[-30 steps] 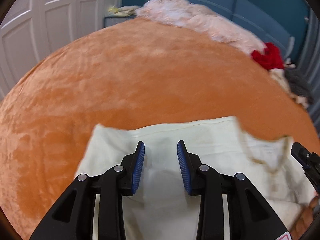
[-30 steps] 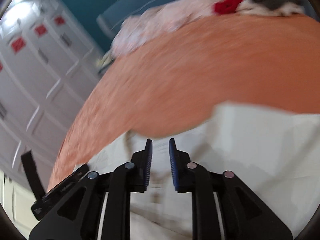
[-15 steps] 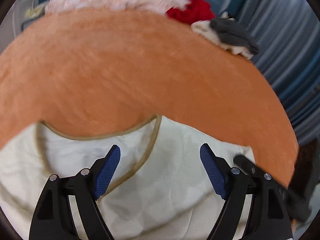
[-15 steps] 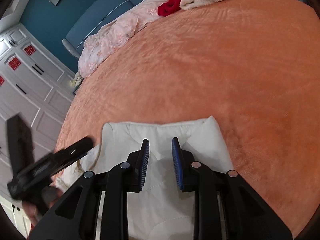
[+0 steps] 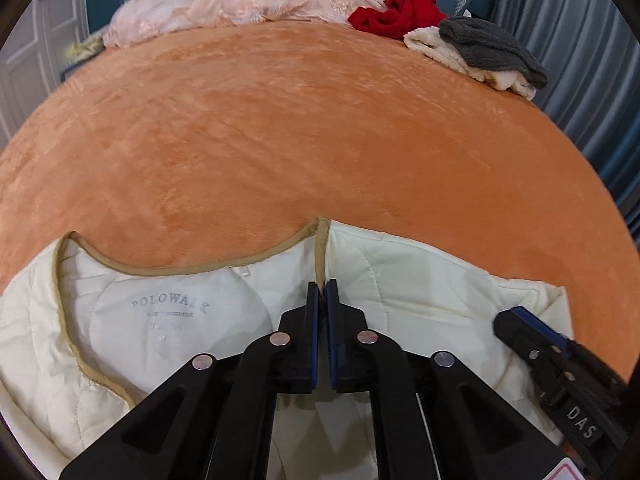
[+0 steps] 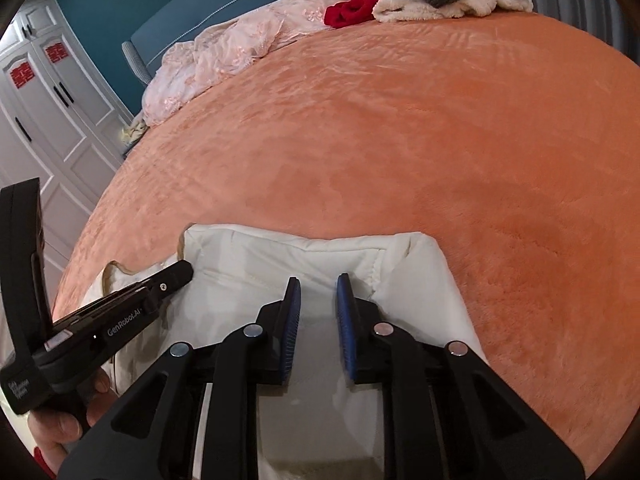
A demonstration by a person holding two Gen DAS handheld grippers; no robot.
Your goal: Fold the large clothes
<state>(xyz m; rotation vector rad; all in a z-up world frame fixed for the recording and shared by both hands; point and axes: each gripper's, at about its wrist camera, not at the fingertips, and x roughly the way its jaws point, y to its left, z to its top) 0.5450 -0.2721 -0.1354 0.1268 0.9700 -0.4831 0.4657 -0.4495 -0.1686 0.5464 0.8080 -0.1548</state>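
A cream quilted jacket with tan trim lies at the near edge of an orange bed, its neck label facing up. My left gripper is shut on the jacket's tan front edge just below the neckline. My right gripper is open, its jaws a small gap apart over the folded shoulder part of the jacket. The left gripper also shows in the right wrist view, at the left. The right gripper shows in the left wrist view, at the right.
A pink lace garment, a red garment and a grey and cream pile lie along the bed's far edge. White wardrobe doors stand to the left. Grey curtains hang at the right.
My left gripper was wide open over the neckline half a second ago and has shut on the tan front edge. The right gripper's jaws have opened a little wider over the shoulder.
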